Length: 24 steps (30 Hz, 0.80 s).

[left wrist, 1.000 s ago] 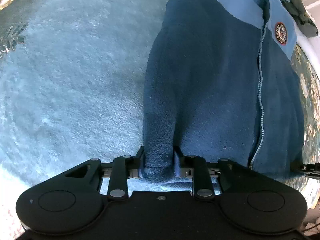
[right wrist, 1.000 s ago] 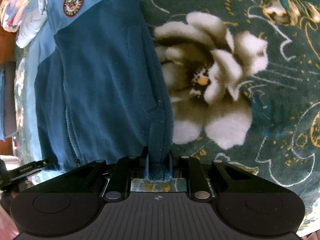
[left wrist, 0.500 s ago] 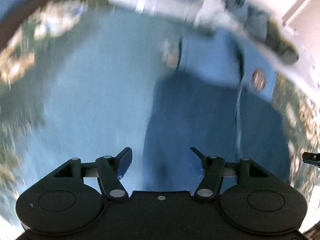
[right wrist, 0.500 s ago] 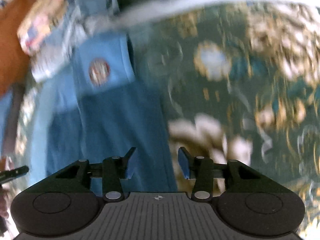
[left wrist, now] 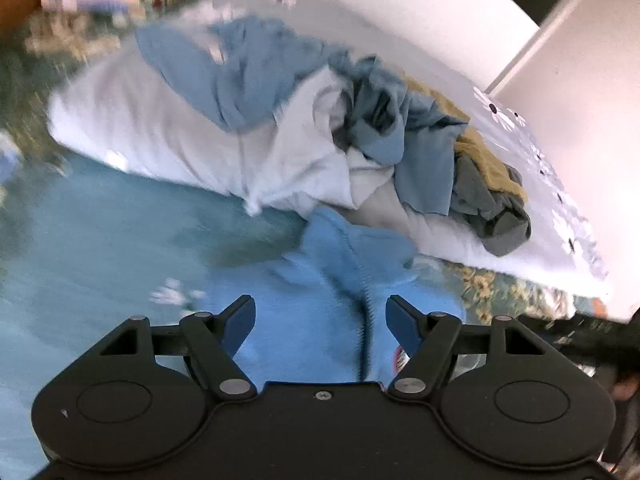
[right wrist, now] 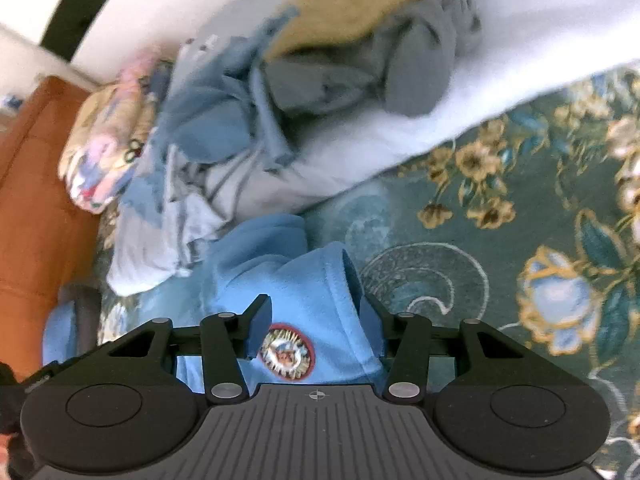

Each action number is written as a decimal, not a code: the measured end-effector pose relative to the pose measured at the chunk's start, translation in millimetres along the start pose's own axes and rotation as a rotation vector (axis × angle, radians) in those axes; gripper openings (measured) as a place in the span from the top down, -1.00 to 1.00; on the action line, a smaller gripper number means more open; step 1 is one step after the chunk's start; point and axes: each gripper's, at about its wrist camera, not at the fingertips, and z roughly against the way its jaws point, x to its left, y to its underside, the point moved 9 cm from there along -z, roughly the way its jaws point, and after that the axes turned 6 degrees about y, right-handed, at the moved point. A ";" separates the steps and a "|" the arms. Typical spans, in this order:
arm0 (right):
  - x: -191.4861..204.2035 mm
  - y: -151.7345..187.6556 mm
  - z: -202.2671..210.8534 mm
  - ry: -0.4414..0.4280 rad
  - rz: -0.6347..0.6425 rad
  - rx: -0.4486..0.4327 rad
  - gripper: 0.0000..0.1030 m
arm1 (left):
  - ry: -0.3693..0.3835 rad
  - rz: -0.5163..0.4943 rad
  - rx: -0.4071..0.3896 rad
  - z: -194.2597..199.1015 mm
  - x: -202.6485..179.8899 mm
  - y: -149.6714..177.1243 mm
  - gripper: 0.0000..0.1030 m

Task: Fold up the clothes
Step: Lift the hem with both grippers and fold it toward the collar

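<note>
A blue fleece jacket (left wrist: pixel 320 280) lies zipped on the patterned bedspread, its light-blue shoulders and collar toward the pillow. My left gripper (left wrist: pixel 322 314) hovers over the collar and zip, its jaws opening, nothing between the pads. In the right wrist view the same jacket (right wrist: pixel 288 272) shows its round chest badge (right wrist: pixel 286 352). My right gripper (right wrist: pixel 316 316) hangs above that badge and the jacket's edge, jaws also opening and not pressing on the cloth.
A heap of unfolded clothes (left wrist: pixel 360 120) in blue, white, grey and mustard lies on a white pillow (left wrist: pixel 160 128) beyond the jacket. The floral bedspread (right wrist: pixel 500 240) spreads to the right. A brown headboard (right wrist: pixel 32 200) stands at the left. White wall behind.
Both grippers let go of the jacket's dark-blue hem, opened, and swept forward up the jacket to its light-blue collar end. The clothes heap has come into view.
</note>
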 end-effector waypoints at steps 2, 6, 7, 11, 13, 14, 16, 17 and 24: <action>-5.0 -3.3 -17.7 0.009 -0.037 0.018 0.11 | 0.031 0.033 0.021 -28.4 -2.5 -3.3 -0.35; -14.1 -13.9 -43.8 -0.007 -0.106 0.029 0.11 | 0.098 0.047 0.050 -73.3 -13.4 -14.4 -0.35; -16.1 -17.1 -49.1 -0.016 -0.121 0.030 0.11 | 0.112 0.053 0.059 -81.9 -14.9 -16.3 -0.35; -21.7 -23.9 -67.5 -0.092 -0.220 0.076 0.17 | 0.162 0.110 0.098 -109.2 -14.9 -19.9 -0.25; -21.0 -24.5 -76.0 -0.125 -0.242 0.114 0.28 | 0.209 0.150 0.117 -119.2 -14.7 -21.7 -0.25; -20.4 -24.3 -80.4 -0.138 -0.246 0.140 0.54 | 0.239 0.172 0.128 -122.4 -14.3 -21.7 -0.25; -20.2 -23.4 -88.8 -0.145 -0.251 0.180 0.57 | 0.277 0.216 0.147 -128.3 -10.9 -21.2 -0.22; -20.7 -24.3 -91.8 -0.151 -0.256 0.186 0.58 | 0.275 0.228 0.153 -130.7 -7.7 -20.9 -0.18; -25.8 -22.1 -113.9 -0.192 -0.361 0.264 0.58 | 0.288 0.234 0.169 -140.7 -8.0 -19.9 0.36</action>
